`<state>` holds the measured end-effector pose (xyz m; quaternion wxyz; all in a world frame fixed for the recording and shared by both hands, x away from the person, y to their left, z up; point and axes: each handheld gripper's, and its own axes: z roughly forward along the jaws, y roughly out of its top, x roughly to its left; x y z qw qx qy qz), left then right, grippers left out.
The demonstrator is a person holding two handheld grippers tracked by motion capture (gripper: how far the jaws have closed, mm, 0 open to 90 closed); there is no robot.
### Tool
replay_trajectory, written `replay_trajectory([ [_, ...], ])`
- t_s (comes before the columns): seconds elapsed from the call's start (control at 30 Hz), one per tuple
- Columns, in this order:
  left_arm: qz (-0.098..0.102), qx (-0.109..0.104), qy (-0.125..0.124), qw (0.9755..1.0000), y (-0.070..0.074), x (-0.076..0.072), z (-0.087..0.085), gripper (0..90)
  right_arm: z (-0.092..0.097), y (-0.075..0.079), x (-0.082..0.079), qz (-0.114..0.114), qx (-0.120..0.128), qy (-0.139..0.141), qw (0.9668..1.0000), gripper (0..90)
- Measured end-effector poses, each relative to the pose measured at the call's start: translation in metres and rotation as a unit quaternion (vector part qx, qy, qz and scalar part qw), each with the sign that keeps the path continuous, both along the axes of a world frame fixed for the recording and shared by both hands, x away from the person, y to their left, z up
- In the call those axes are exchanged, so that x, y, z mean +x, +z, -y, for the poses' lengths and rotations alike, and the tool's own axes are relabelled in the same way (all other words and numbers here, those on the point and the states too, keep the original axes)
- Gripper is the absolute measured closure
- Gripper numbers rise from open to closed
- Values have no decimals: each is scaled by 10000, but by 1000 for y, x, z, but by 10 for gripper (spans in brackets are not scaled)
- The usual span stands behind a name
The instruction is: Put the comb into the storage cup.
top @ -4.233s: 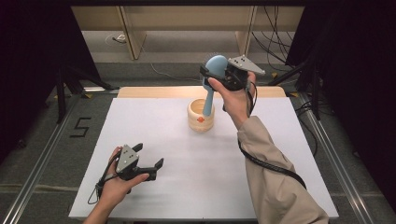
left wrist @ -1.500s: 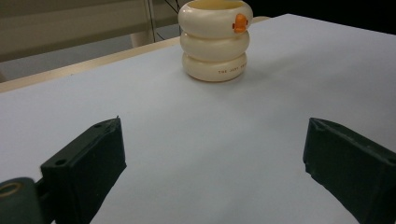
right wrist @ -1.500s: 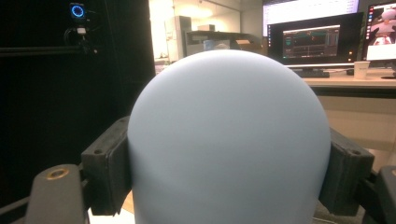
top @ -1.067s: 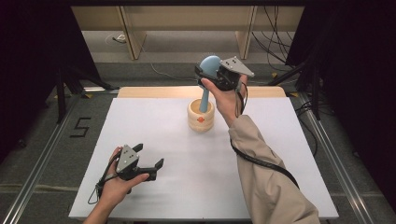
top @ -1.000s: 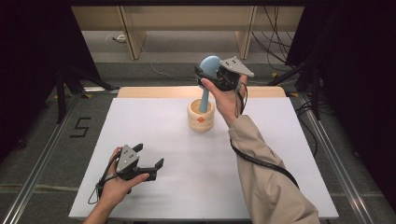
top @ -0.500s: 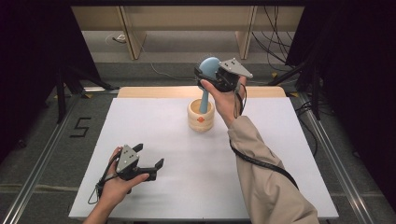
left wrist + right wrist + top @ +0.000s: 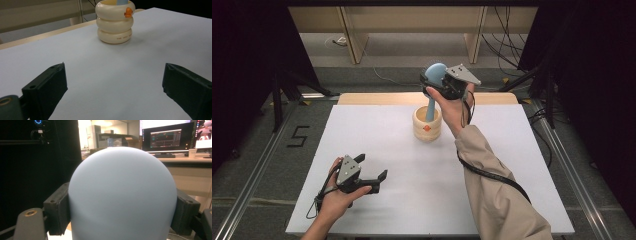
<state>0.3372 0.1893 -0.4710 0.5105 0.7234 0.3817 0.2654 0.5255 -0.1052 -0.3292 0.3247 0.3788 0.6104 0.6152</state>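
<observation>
Counter: a white sheet is covering the counter (image 7: 377, 135); a strip of bare wood is showing along its far edge.
Floor: grey floor is lying around the counter, with a mark reading "5" (image 7: 298, 136) at the left and cables (image 7: 507, 47) trailing at the far right.
Room: wooden shelving legs are standing beyond the counter, with dark curtains hanging at both sides; in the right gripper view a lit monitor (image 7: 168, 138) is sitting on a desk in the background.
Holder: a cream ringed holder (image 7: 427, 124) with a small orange duck figure (image 7: 128, 12) is standing upright on the far middle of the counter.
Blue tool: a pale blue round-headed tool (image 7: 434, 75) is standing with its stem inside the holder, its head above the rim.
Right claw (image 7: 433, 84): its jaws are pinching the tool's round head from both sides.
Left claw (image 7: 371, 170): it is resting on the near left of the counter, jaws spread wide, well apart from the holder.
Change: compared with 4.2 seconds ago, the tool is standing more upright and lower in the holder; the left claw is lying as before.
</observation>
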Motion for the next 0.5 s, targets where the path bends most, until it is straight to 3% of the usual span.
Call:
replay_trajectory([
  [0.5, -5, -9, 0, 10000, 0, 0, 0, 53, -1, -8, 2, -63, -28, -38, 10000, 206],
])
